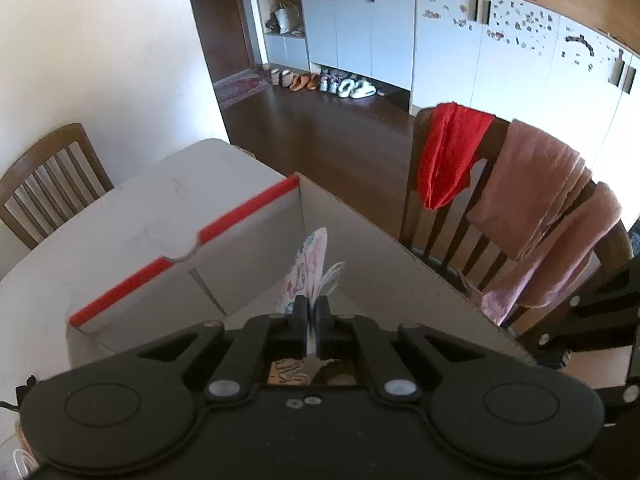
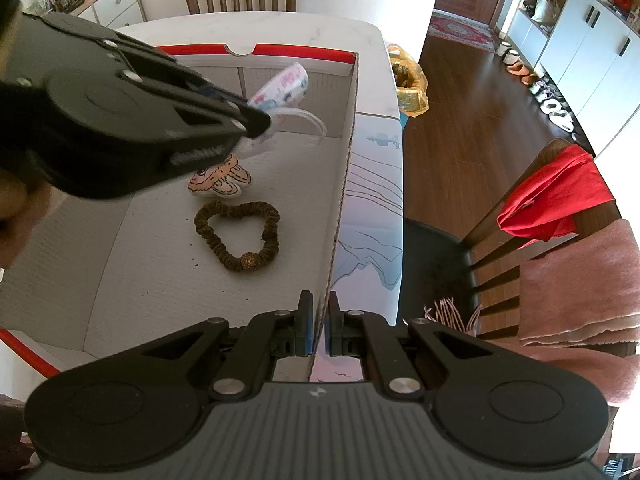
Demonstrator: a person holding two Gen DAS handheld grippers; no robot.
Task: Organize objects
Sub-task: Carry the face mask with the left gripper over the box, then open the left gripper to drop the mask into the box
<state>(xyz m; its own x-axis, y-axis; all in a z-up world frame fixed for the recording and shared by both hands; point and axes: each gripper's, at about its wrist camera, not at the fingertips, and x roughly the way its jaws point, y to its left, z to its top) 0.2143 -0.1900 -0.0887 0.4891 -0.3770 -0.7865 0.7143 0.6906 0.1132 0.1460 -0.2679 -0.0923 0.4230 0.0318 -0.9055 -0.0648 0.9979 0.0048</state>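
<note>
The white table [image 2: 372, 44] carries my open cardboard box [image 2: 344, 184], red along its rim. My right gripper [image 2: 319, 312] is clamped on the box's near side wall, one finger inside and one outside. My left gripper [image 1: 311, 310] is closed on a printed face mask [image 2: 282, 86], holding it above the box floor. On that floor lie a brown scrunchie [image 2: 240, 234] and, just beyond it, a small cartoon-printed pouch [image 2: 218, 184].
</note>
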